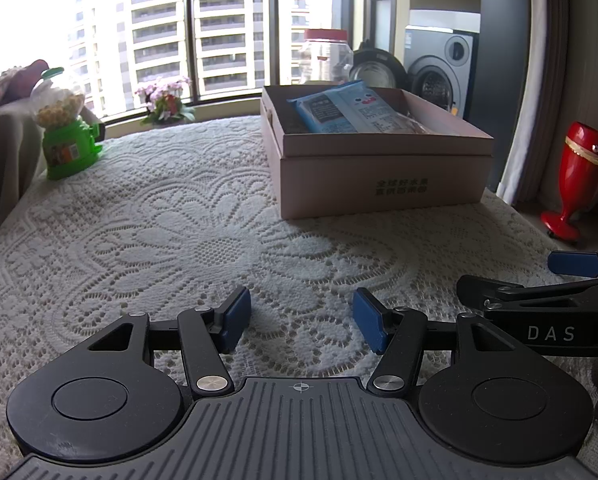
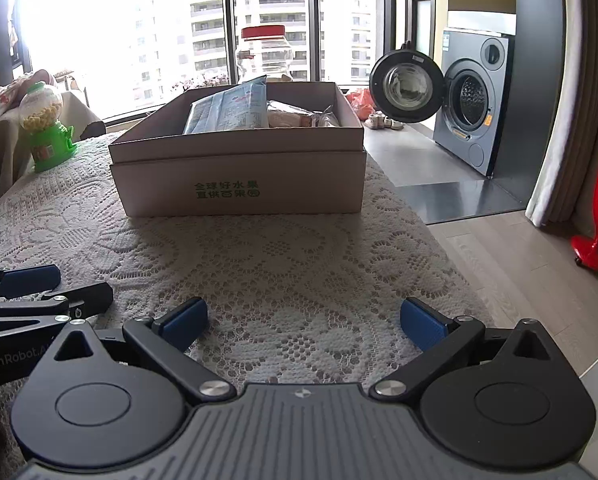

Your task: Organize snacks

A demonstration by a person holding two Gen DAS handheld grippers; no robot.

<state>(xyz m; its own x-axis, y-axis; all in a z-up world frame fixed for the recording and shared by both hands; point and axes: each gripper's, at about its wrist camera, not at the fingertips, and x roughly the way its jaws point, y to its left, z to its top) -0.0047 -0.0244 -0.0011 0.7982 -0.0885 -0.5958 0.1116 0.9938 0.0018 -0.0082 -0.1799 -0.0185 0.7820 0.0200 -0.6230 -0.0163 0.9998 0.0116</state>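
While both grippers, left gripper [image 1: 301, 320] and right gripper [image 2: 304, 322], hover with fingers apart and empty, the blue snack packet [image 2: 235, 110] leans inside the cardboard box [image 2: 239, 176]: light, crinkly, slippery, so pinch its top edge.

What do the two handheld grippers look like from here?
Both match: the left gripper and right gripper have black linkage arms, round black pivot housings, ribbed grey bodies and blue pads. White "DAS" lettering marks the right one's side; "GenRobot.AI" marks the left's.
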